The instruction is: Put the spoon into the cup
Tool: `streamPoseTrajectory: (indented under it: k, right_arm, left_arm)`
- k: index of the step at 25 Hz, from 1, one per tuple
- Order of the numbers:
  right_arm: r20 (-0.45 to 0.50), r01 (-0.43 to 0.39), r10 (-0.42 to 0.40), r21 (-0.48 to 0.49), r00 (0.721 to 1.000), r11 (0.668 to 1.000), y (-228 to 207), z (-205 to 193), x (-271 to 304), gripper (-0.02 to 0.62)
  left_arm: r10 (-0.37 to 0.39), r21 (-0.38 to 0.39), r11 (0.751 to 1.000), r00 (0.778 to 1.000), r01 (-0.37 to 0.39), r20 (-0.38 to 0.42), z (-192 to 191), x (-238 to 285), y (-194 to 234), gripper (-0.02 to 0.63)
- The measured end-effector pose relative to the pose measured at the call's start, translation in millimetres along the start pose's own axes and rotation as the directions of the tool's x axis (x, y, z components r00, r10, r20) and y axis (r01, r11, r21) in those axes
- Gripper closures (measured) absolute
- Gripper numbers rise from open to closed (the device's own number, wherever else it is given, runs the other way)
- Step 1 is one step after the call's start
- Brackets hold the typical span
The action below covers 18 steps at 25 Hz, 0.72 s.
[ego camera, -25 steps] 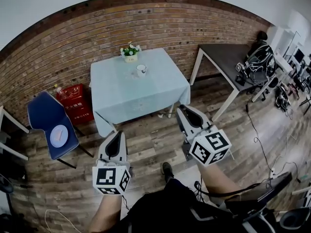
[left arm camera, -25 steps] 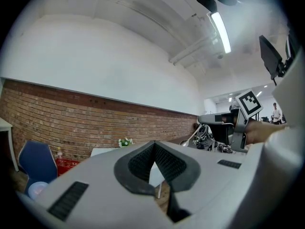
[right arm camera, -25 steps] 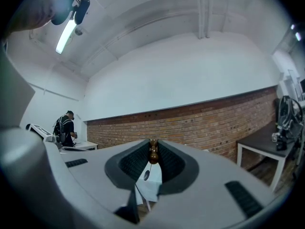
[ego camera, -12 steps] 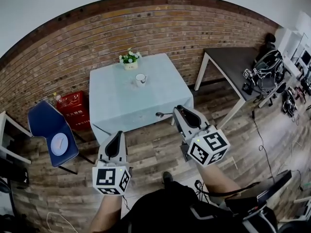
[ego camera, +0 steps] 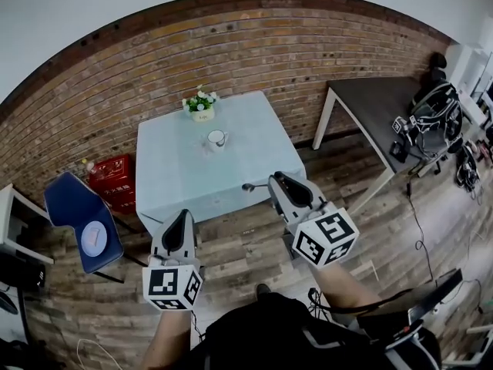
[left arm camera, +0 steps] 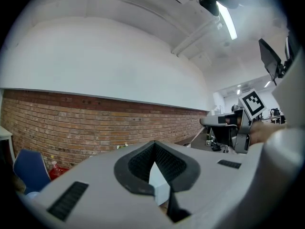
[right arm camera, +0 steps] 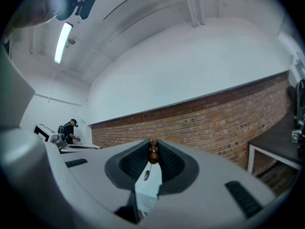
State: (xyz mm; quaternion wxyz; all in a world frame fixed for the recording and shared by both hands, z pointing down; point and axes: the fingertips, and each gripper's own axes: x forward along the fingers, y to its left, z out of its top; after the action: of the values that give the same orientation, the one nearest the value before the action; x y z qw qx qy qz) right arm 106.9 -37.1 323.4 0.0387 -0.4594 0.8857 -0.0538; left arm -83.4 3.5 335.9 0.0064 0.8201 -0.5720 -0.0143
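Right gripper (ego camera: 273,179) clenched on spoon (right arm camera: 153,152) (brown handle), left gripper (left arm camera: 153,144) closed, empty.

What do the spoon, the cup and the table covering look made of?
The spoon: brown turned handle end, likely wood; thin stem and bowl look metal. The cup: white with dark rim, perhaps enamel or ceramic. The table covering: pale blue fabric, draping over edges.

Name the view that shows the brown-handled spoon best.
The right gripper view: the brown-handled spoon sits close up, pinched between the right tool's jaws. The head view shows it small and dark, beyond that tool's tip. The left gripper view misses it.
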Motion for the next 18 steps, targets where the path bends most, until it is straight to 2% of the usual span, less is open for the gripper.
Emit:
streamPoseTrajectory:
  k: [7,12,18]
  right_arm:
    - [0.013,-0.023,0.023,0.011,1.0,1.0,-44.7,7.7,13.9,0.535]
    - [0.015,-0.022,0.022,0.032,1.0,0.999,-58.5,5.0,31.9,0.535]
    - [0.028,0.011,-0.012,0.028,1.0,1.0,-73.8,4.5,62.2,0.535]
  left_arm:
    - [0.036,0.001,0.999,0.999,-0.036,-0.009,-1.3,36.5,-12.1,0.597]
    - [0.022,0.012,1.0,0.999,-0.021,-0.03,-6.5,56.3,-10.0,0.597]
    - [-0.005,0.004,1.0,1.0,0.005,-0.014,-7.0,90.8,8.9,0.597]
